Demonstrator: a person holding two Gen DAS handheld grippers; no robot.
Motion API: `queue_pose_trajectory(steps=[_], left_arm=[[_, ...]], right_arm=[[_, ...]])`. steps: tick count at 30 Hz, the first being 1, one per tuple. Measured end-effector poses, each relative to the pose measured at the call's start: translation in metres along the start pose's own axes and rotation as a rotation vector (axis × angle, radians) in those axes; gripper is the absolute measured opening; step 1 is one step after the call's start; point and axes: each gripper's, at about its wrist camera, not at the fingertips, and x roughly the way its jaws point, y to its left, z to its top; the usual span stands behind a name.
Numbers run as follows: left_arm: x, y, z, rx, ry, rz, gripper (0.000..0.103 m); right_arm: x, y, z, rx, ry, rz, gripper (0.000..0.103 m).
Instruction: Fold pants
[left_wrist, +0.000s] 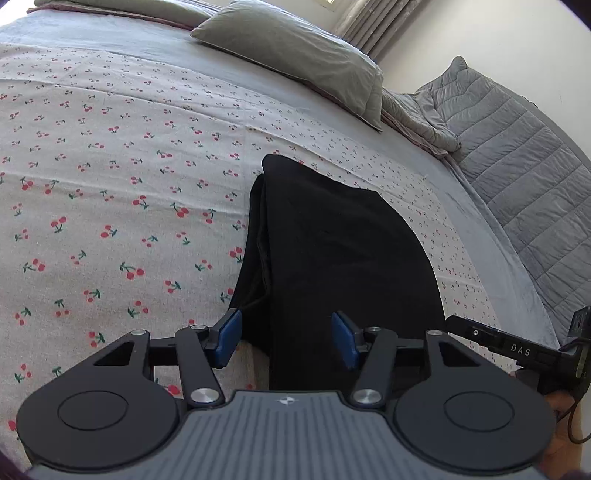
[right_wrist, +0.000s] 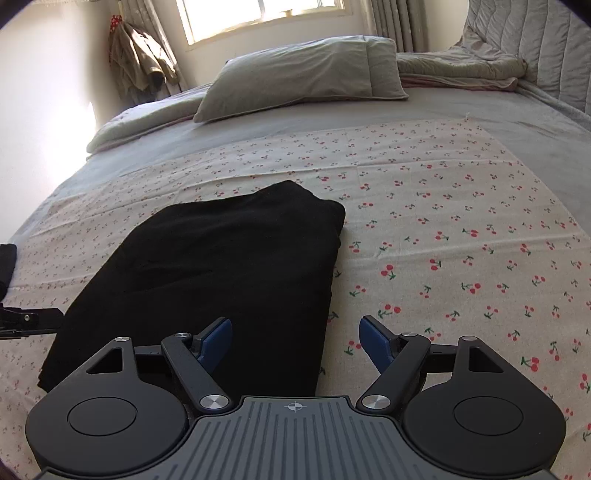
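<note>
Black pants (left_wrist: 332, 251) lie folded into a thick oblong on the cherry-print sheet (left_wrist: 110, 184). My left gripper (left_wrist: 288, 338) hovers over their near left edge, jaws apart, the blue pads (left_wrist: 231, 332) clear of the cloth. In the right wrist view the same pants (right_wrist: 221, 266) stretch away from the near left. My right gripper (right_wrist: 295, 341) stands open above their near right edge; its left pad (right_wrist: 216, 338) is over the black cloth and its right pad over the sheet. Nothing is gripped by either.
Grey pillows (right_wrist: 303, 74) and a rumpled grey blanket (right_wrist: 461, 68) lie at the head of the bed. A quilted grey headboard (left_wrist: 517, 166) runs along the right. The other gripper's arm (left_wrist: 517, 347) shows at the right edge; clothes (right_wrist: 140, 55) hang by the window.
</note>
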Motion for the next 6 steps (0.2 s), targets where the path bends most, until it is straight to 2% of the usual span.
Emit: queue_pose_trajectory(steps=[3,4,5,6], left_arm=[[0.015,0.008,-0.015,-0.043,0.087,-0.056,0.054],[0.016,0.008,-0.018,-0.057,0.097,-0.065,0.047],[0.017,0.008,-0.020,-0.058,0.098,-0.079,0.025],[0.015,0.006,-0.022,-0.054,0.088,-0.086,0.018]], right_arm=[[-0.004,-0.004,-0.011,0.074,0.050,0.052,0.078],[-0.004,-0.005,-0.014,0.097,0.068,0.068,0.078],[-0.003,-0.005,-0.018,0.115,0.081,0.081,0.078],[-0.003,-0.006,-0.020,0.128,0.091,0.091,0.078]])
